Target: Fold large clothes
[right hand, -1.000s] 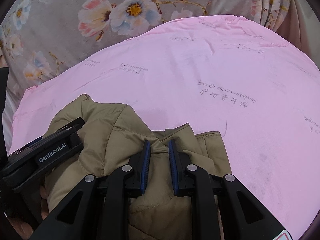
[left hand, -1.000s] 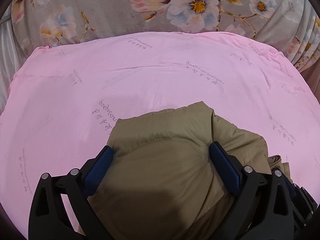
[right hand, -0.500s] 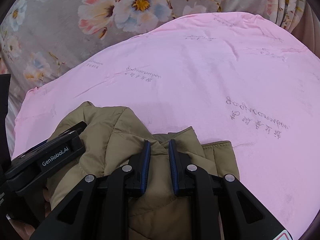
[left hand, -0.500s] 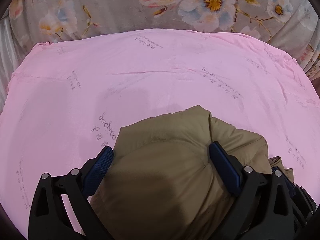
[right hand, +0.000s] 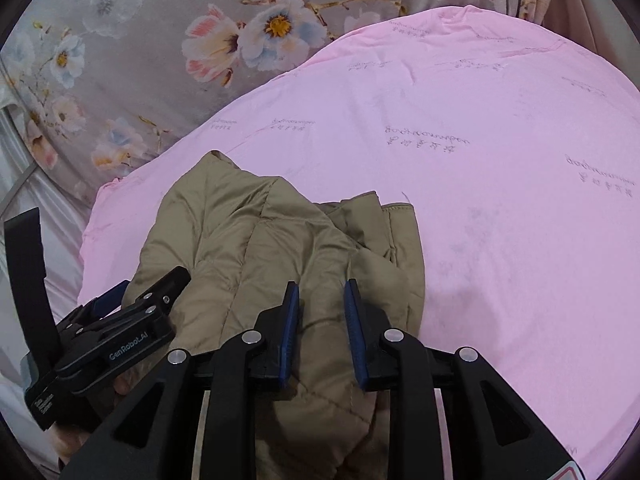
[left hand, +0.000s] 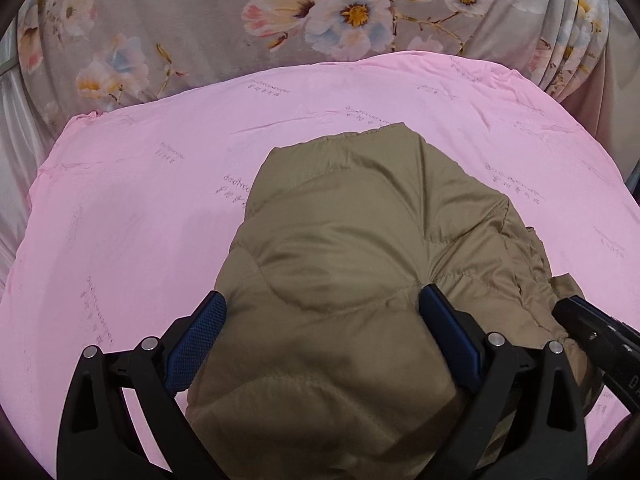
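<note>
Since a sec ago both grippers have pulled back w/ the khaki jacket (left hand: 352, 248), so more of it shows, stretched over the pink sheet (left hand: 120, 208). Left gripper (left hand: 322, 320) is wide, jaws straddling a thick padded bundle, pads seemingly pressing it. Right gripper (right hand: 322, 304) is narrow, jaws opening, fabric still between them. Risk: if right lets go early, that side could slump and the fold go crooked. Jacket's long axis runs away from the grippers toward the floral fabric (left hand: 280, 20), far end pointing there.

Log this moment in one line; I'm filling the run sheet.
jacket: bunched on pink sheet | left gripper: jaws wide around jacket bulk | right gripper: jaws opening, fabric between
</note>
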`<state>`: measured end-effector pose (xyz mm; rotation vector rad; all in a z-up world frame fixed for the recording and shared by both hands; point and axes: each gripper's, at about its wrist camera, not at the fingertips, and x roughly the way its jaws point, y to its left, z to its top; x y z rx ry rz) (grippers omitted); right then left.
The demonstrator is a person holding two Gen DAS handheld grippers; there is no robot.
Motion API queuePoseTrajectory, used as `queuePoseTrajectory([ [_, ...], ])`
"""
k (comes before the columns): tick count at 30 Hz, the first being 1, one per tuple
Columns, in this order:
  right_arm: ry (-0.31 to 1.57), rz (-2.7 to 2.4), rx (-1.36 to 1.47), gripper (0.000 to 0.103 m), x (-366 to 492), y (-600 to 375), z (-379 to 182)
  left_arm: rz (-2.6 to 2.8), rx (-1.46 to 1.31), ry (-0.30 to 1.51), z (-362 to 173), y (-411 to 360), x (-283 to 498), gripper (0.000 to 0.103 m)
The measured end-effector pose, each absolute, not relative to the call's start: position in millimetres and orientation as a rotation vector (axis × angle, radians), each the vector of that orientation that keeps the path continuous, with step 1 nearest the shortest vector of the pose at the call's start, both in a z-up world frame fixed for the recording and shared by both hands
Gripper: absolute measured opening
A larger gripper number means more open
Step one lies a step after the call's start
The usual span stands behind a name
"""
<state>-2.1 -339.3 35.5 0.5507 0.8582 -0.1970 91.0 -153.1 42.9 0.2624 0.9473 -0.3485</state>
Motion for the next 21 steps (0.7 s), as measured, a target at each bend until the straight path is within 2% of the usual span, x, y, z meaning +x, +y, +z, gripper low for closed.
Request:
queuePoseTrajectory([
  [3, 0.881, -0.200, 0.499, 0.025, -5.4, -334.1, 28.7, -0.350, 0.285, 0.941, 41.7, -152.9, 83.5, 0.095],
  [6, 0.891, -0.185, 0.518, 0.027, -20.3, -336.3, 44.8, -0.355, 0.293, 0.954, 47.0, -148.9, 74.5, 0.095],
  [8, 0.870, -0.180, 0.538, 0.038, -41.3, -341.9, 57.7, -0.373, 0.272, 0.972, 53.5, -136.8, 66.9, 0.095],
  [9, 0.865, -0.190, 0.546, 0.046, -51.1, -346.6, 61.5, -0.384, 0.249, 0.993, 55.3, -127.5, 64.0, 0.095],
  [10, 0.867, -0.199, 0.553, 0.049, -59.0, -351.2, 62.7, -0.393, 0.217, 1.014, 56.0, -118.9, 61.9, 0.095],
  [15, 0.982, -0.164, 0.683, 0.051, -71.6, -375.2, 35.7, -0.426, 0.097, 1.125, 49.9, -83.9, 60.7, 0.097],
  [21, 1.084, -0.009, 0.787, 0.051, -62.5, -355.2, 6.7, -0.481, -0.025, 1.232, 38.4, -48.9, 60.9, 0.097],
])
